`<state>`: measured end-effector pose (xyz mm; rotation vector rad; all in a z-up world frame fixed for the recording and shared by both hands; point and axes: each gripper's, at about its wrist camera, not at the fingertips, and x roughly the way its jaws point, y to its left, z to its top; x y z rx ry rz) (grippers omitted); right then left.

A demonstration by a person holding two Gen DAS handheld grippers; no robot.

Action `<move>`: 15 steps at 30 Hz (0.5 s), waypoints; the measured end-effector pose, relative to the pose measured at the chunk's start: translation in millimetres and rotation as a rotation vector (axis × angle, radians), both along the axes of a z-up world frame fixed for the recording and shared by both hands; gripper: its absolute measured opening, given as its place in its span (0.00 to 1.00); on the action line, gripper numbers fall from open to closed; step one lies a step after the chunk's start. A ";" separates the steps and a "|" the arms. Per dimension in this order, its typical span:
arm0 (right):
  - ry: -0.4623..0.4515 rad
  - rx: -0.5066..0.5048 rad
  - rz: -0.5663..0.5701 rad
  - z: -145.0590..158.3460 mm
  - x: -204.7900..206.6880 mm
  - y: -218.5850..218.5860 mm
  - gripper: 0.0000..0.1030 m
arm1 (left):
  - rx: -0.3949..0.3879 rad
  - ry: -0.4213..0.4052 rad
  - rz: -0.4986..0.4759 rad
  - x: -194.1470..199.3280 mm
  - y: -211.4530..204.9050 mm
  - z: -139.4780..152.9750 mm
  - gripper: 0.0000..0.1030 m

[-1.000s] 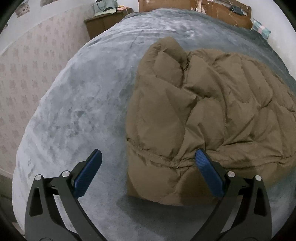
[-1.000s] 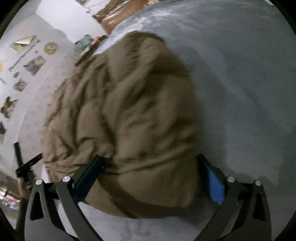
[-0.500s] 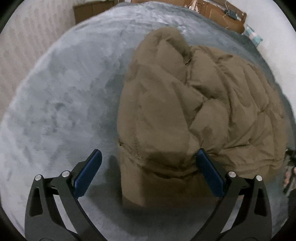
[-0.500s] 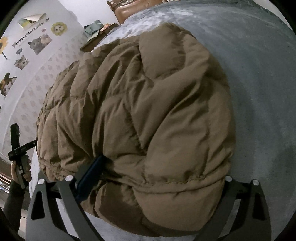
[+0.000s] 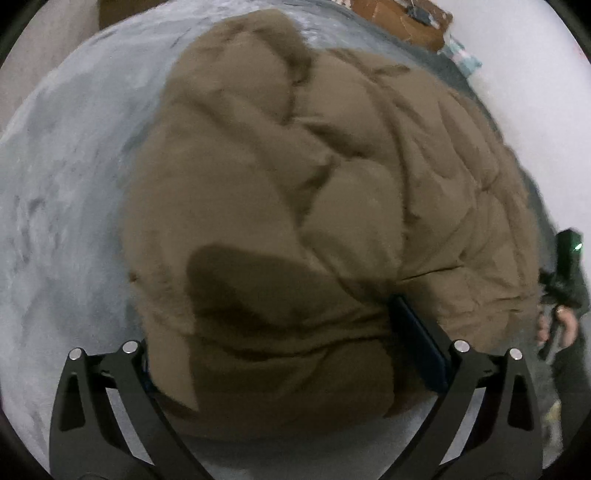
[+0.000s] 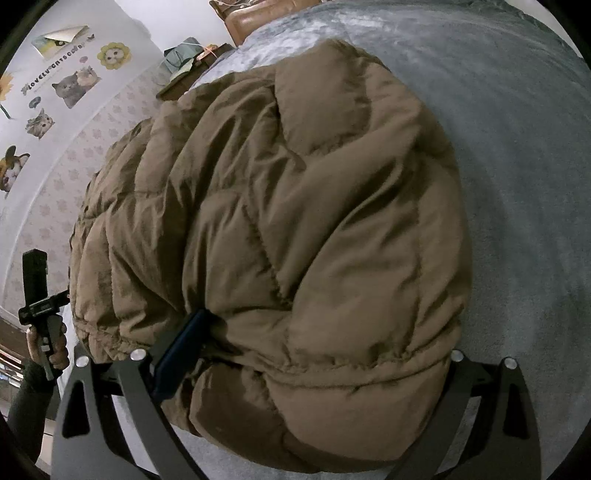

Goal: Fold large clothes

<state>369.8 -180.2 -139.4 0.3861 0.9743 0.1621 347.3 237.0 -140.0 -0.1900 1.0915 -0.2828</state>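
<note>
got both my left claw and right claw spread wide around the puffy brown quilted jacket's near edge on the grey fleece bed, ready to pinch and fold it

The puffy brown quilted jacket lies in a heap on the soft grey bed blanket. The left gripper sits at the near edge of the jacket, with jacket between its two fingers. The right gripper sits at the near edge too, further right. Behind the bed stands a brown wooden headboard. A wall with cat stickers is to the left.
</note>
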 end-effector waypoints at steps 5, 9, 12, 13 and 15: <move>0.005 -0.047 0.015 2.4 1.6 7.2 0.92 | 0.118 -0.024 0.005 2.3 -11.7 2.8 0.89; 0.010 -0.098 0.045 6.7 4.0 18.7 0.82 | 0.177 -0.032 -0.014 -2.6 -15.1 13.9 0.77; 0.008 -0.146 0.077 13.0 3.7 27.6 0.70 | 0.226 -0.040 -0.035 -2.0 -20.6 18.0 0.70; 0.007 -0.161 0.088 15.5 3.5 30.7 0.67 | 0.249 -0.045 -0.045 -2.2 -24.0 19.5 0.67; 0.006 -0.192 0.109 20.5 3.1 37.0 0.58 | 0.283 -0.051 -0.056 -2.4 -30.4 21.6 0.64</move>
